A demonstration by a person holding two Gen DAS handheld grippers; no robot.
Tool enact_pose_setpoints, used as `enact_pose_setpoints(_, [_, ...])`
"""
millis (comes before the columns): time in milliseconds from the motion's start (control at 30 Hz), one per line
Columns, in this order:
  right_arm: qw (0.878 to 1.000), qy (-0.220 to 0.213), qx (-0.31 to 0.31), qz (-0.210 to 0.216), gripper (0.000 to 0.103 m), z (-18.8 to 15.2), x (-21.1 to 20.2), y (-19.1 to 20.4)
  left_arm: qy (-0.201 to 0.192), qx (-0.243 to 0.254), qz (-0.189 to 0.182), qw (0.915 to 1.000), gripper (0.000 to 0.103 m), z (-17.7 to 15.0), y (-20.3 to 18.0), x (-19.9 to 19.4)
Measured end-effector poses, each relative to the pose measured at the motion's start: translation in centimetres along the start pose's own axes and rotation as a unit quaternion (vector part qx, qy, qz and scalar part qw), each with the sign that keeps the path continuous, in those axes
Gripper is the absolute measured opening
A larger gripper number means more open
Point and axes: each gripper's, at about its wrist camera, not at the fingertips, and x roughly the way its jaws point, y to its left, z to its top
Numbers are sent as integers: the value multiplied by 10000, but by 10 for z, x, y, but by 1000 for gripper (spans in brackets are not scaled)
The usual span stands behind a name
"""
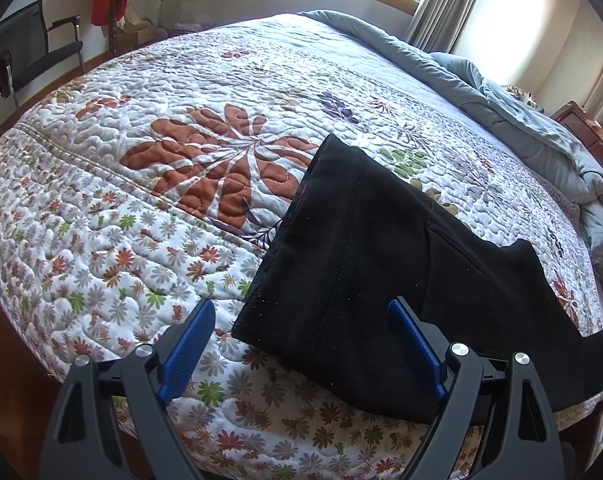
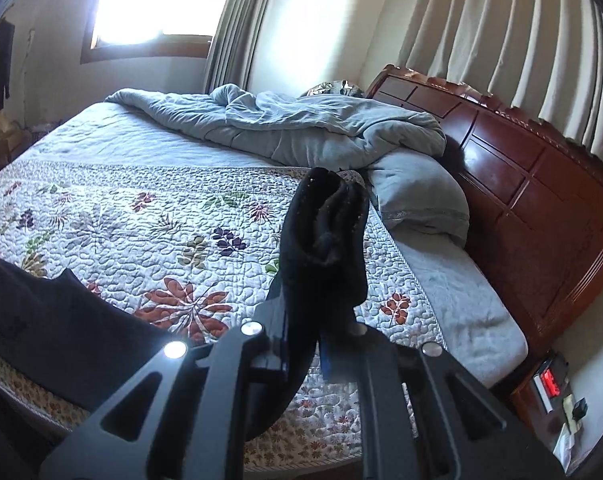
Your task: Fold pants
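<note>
- Right claw (image 2: pixel 305 344) is clamped on a bunched end of the black pants (image 2: pixel 325 240), lifted above the bed.
- Left claw (image 1: pixel 301 344) gapes wide, empty, just over the pants (image 1: pixel 353 256) lying on the floral quilt (image 1: pixel 141 200).

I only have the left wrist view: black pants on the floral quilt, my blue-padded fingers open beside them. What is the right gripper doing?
Observer: The right gripper is shut on a bunched end of the black pants, lifted above the floral quilt.
Operator: Anything ahead of it?
Observer: A crumpled grey-blue duvet lies against a dark red wooden headboard.
Operator: Does the fabric hang loose?
Observer: Yes, it droops below the jaws, towards the bed edge.
</note>
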Motion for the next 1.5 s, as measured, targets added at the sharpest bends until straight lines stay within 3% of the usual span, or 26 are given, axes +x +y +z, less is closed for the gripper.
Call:
enact_pose_setpoints(667, [9929, 131, -1164, -224, 10, -2, 3, 80, -46, -137, -260, 9996, 88, 0, 7, -3])
enact_pose_setpoints(1500, [9760, 331, -2153, -42, 10, -14, 21, 172, -134, -338, -484, 9982, 88, 0, 14, -8])
